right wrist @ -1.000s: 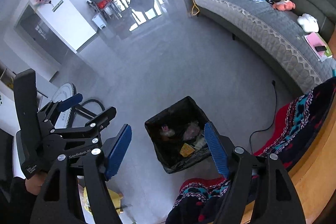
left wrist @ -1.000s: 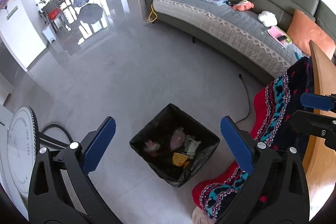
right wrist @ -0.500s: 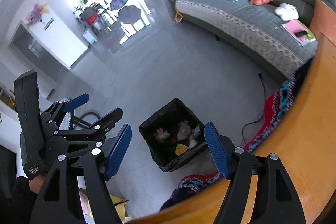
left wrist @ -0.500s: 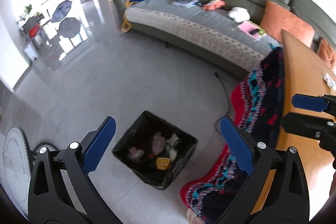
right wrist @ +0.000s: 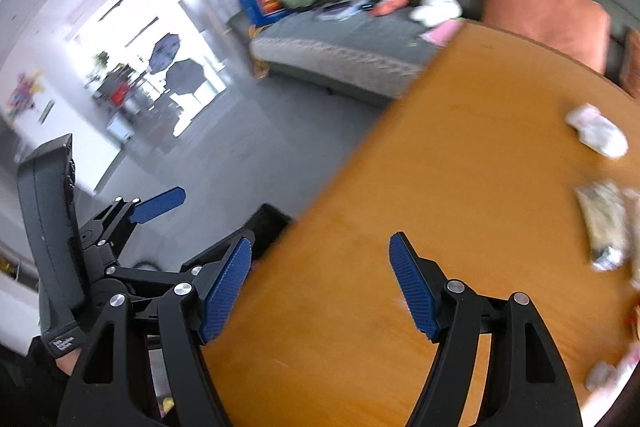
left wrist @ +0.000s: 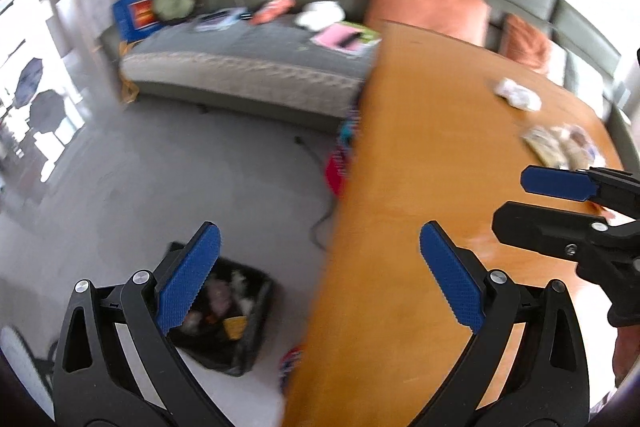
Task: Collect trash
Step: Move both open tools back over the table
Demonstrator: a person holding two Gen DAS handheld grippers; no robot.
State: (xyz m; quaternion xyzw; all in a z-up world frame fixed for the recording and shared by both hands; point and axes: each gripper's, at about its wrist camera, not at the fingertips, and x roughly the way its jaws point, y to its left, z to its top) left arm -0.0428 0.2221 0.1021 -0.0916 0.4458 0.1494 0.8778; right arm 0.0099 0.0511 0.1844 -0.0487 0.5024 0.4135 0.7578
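Note:
A black-lined trash bin (left wrist: 224, 323) with several scraps in it stands on the floor left of the orange wooden table (left wrist: 420, 187); in the right wrist view only its corner (right wrist: 272, 223) shows. On the table lie a crumpled white tissue (left wrist: 518, 95) (right wrist: 598, 131) and a flat wrapper (left wrist: 556, 145) (right wrist: 604, 227). More scraps (right wrist: 608, 371) lie at the right edge. My left gripper (left wrist: 320, 275) is open and empty over the table's edge. My right gripper (right wrist: 320, 287) is open and empty above the table; it also shows in the left wrist view (left wrist: 560, 199).
A grey-green sofa (left wrist: 260, 55) with orange cushions (left wrist: 424, 7), a blue bag (left wrist: 134, 11) and loose items runs behind the table. A patterned red cloth (left wrist: 340, 163) hangs at the table's edge. A black cable (left wrist: 320, 219) lies on the grey floor.
Both grippers have swung right and up from over the bin toward the table top. The table now fills much of both views, and the bin has slid to the lower left.

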